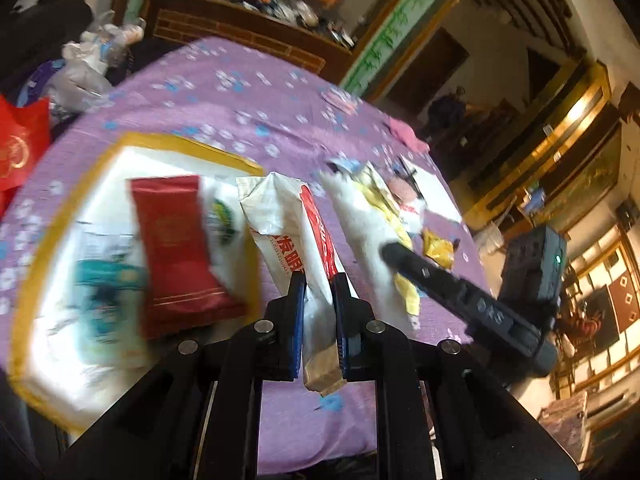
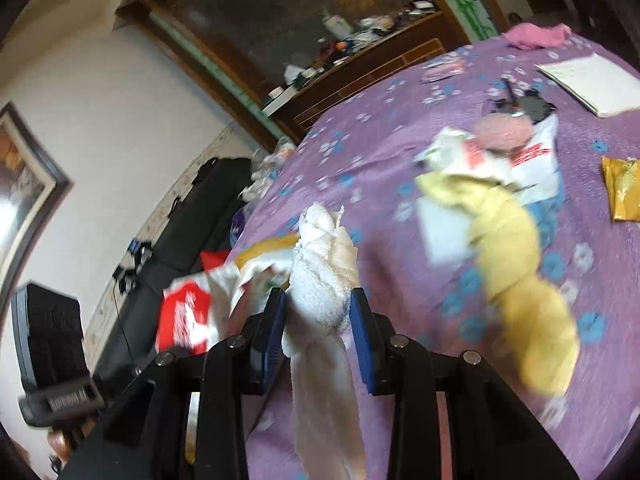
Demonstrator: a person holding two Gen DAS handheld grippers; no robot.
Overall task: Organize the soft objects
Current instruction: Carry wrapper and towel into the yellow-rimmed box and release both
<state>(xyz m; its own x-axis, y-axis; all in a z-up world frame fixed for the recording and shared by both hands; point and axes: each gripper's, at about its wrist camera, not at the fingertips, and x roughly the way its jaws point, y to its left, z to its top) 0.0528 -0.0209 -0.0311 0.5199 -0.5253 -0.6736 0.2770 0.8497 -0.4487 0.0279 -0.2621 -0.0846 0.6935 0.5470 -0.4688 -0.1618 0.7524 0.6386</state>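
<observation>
- My left hand-held gripper is clenched on a white plastic packet with red print; the packet stands up between the blue pads, its crumpled bottom end hanging below them, lifted off the bench.
- My right hand-held gripper is clamped on a white towel; the bunched part sits between the pads and a long tail hangs down towards me.
- The bench wears a purple cloth with blue and white flowers.
- Towards the left edge lies a white bag with yellow border, flat; a dark red pouch rests on top of it.
- A yellow cloth, twisted long, lies just right of the towel, nearer the bench's middle, blurred.
- Past its far end sits a heap of white wrappers with red print, a pinkish round thing on top; I cannot tell what.
- A gold packet lies towards the right edge, apart from the heap.
- A pink cloth lies at the far edge; a white paper sheet is near it.
</observation>
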